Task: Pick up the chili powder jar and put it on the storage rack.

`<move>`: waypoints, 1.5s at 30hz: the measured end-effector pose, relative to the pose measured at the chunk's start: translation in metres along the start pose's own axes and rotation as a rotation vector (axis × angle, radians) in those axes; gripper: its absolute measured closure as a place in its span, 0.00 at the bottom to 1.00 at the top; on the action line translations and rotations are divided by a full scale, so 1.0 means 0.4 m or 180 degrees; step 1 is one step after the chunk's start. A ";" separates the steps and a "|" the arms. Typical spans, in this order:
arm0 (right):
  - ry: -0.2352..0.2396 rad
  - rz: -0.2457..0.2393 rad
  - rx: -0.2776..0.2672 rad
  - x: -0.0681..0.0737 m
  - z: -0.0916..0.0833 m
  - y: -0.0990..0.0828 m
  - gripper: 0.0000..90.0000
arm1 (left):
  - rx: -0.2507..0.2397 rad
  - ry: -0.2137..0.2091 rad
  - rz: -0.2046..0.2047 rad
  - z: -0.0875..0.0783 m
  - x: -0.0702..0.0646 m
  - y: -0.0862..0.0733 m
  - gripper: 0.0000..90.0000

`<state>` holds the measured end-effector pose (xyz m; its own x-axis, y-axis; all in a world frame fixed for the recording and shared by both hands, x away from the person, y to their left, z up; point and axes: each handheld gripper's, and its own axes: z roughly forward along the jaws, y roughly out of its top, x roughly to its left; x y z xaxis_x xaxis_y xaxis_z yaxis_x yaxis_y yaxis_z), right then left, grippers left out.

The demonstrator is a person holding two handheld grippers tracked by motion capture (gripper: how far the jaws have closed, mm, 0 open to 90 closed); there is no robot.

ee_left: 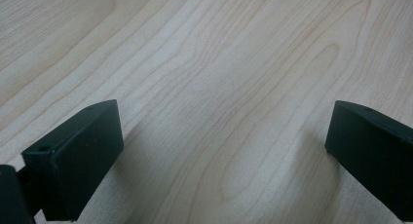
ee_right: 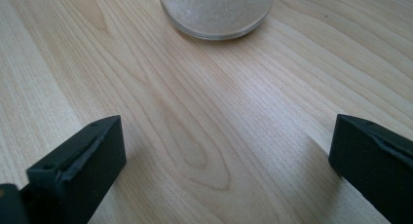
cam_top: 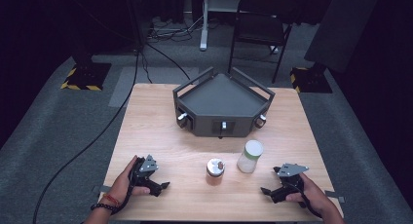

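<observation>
Two jars stand on the wooden table [cam_top: 160, 136]. One is a short jar [cam_top: 215, 170] with brownish contents. The other is a taller clear jar [cam_top: 250, 156] with a pale lid and white grains inside. My left gripper [cam_top: 161, 187] rests near the front left and is open. In the left gripper view, my left gripper [ee_left: 224, 121] has its black jaws wide apart over bare wood. My right gripper [cam_top: 269, 193] rests near the front right, also open. In the right gripper view, the right gripper [ee_right: 226, 131] has nothing between its jaws, and the clear jar's base [ee_right: 216, 14] is just ahead.
A dark grey angular tray [cam_top: 221, 95] with raised rails and knobs on its front faces stands at the back middle of the table. A black folding chair [cam_top: 260, 24] and cables on the carpet lie beyond the table's far edge.
</observation>
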<state>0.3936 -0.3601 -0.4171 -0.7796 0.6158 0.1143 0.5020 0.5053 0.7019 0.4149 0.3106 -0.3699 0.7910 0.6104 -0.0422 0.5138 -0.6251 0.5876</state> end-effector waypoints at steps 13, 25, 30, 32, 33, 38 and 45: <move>-0.0007 0.0005 0.0000 0.001 0.000 0.000 0.00 | -0.0029 0.0099 0.0010 -0.012 -0.010 0.009 0.02; -0.0007 0.0006 0.0000 0.001 0.000 0.000 0.00 | -0.0156 0.0146 0.0070 -0.043 -0.019 0.013 0.02; -0.0007 0.0005 0.0000 0.001 0.000 0.000 0.00 | -0.0250 0.0150 0.0102 -0.058 -0.026 0.017 0.02; -0.0007 0.0005 0.0000 0.001 0.000 0.000 0.00 | -0.0272 0.0143 0.0130 -0.063 -0.029 0.020 0.01; -0.0007 0.0005 0.0000 0.001 0.000 0.000 0.00 | -0.0281 0.0151 0.0139 -0.065 -0.032 0.021 0.01; -0.0007 0.0006 0.0000 0.001 0.000 0.000 0.00 | -0.0349 0.0137 0.0155 -0.075 -0.036 0.025 0.01; -0.0007 0.0005 0.0000 0.001 0.000 0.000 0.00 | -0.0415 0.0103 0.0168 -0.086 -0.041 0.033 0.01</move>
<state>0.3931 -0.3599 -0.4170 -0.7779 0.6180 0.1138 0.5033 0.5043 0.7017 0.3972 0.3091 -0.3335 0.8036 0.5949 0.0164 0.4224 -0.5896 0.6884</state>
